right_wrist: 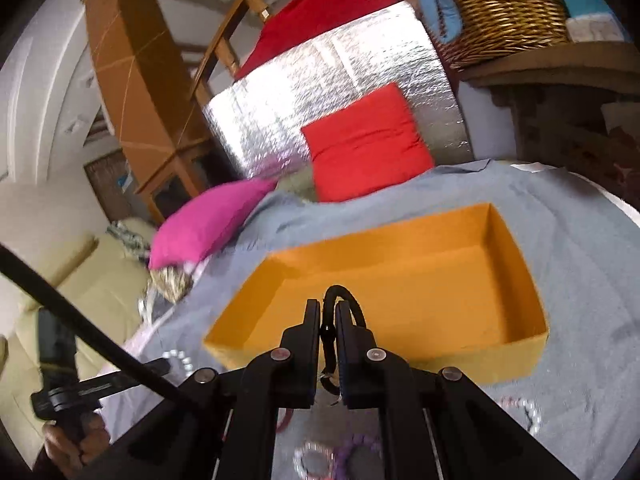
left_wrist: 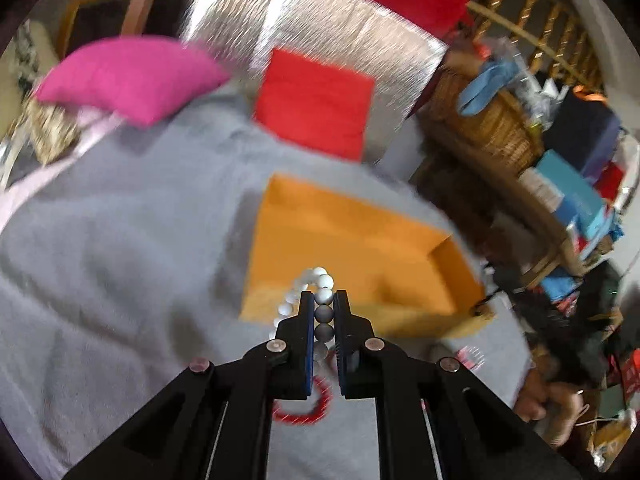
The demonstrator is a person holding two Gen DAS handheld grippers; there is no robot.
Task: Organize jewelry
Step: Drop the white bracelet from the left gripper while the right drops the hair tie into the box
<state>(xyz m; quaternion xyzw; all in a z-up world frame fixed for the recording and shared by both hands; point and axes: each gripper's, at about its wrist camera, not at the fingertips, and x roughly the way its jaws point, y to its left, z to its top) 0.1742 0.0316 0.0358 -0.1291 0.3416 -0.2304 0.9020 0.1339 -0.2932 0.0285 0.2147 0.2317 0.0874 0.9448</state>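
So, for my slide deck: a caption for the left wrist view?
Left gripper clamps a white-and-grey beaded bracelet above the open orange cardboard box on grey fabric.

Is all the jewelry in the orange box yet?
Not yet. The orange box looks empty. The left gripper holds a white bead bracelet, the right gripper a black cord. A red bracelet and purple beads wait on the blanket.
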